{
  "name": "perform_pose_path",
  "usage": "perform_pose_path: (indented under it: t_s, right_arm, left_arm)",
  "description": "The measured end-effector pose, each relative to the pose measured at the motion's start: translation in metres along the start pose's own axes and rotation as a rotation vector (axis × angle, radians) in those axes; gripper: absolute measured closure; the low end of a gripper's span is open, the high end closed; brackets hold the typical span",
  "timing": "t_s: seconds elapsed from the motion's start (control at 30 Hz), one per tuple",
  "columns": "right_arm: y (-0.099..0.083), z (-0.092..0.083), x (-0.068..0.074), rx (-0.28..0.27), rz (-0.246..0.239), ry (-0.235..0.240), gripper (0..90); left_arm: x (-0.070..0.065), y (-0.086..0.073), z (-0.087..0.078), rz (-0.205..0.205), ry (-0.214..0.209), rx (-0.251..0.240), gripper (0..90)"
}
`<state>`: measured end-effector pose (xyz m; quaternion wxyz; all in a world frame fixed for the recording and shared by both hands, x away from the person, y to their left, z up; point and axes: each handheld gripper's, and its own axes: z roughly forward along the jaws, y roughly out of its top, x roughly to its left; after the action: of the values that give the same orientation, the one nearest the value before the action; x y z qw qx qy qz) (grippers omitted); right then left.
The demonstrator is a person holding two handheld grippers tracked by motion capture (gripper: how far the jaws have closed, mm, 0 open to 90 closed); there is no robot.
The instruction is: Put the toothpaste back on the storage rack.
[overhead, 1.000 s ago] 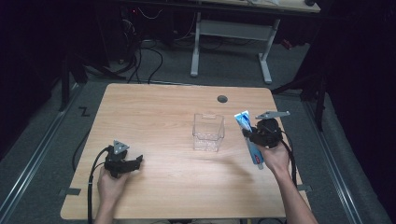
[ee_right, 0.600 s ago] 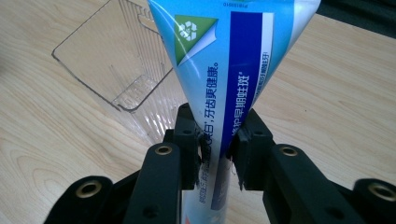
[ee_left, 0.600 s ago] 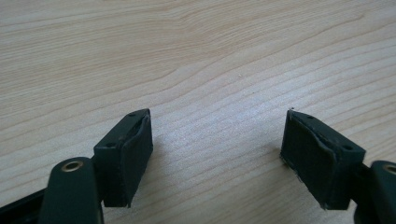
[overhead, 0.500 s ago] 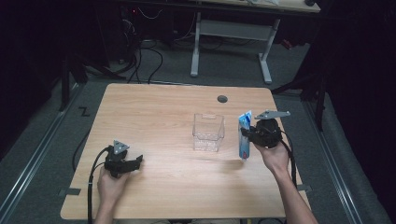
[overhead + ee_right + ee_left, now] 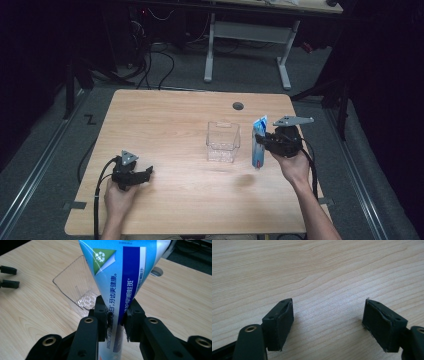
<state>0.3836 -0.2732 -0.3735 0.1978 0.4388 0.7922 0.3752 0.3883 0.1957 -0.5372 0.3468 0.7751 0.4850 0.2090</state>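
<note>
Right of the clear container (image 5: 223, 141), the toothpaste tube (image 5: 258, 145) is held upright, clamped between the right gripper's (image 5: 261, 142) just-closed jaws; at near left, the left gripper (image 5: 146, 173) is rested on the table (image 5: 170, 115), jaws wide, nothing held.

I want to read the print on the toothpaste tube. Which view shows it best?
The right gripper view: the toothpaste tube looms close, its recycling mark and print legible, pinched between the right gripper. The high view shows it small and upright beside the clear box. The left gripper view looks at bare table.
</note>
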Motion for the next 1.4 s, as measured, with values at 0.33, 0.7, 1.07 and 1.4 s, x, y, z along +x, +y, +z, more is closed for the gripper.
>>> perform_pose_path:
  t_s: [0.33, 0.7, 1.07, 1.4]
  right_arm:
    - [0.009, -0.009, 0.006, -0.033, -0.006, 0.046, 74.7]
    - [0.019, -0.017, 0.009, -0.073, -0.003, 0.085, 74.7]
    - [0.033, -0.017, 0.016, -0.102, -0.006, 0.117, 74.7]
    - [0.046, -0.015, 0.024, -0.123, -0.027, 0.122, 74.9]
  left_arm:
    - [0.000, 0.000, 0.000, 0.000, 0.000, 0.000, 25.0]
    - [0.000, 0.000, 0.000, 0.000, 0.000, 0.000, 25.0]
    - [0.000, 0.000, 0.000, 0.000, 0.000, 0.000, 25.0]
    - [0.000, 0.000, 0.000, 0.000, 0.000, 0.000, 25.0]
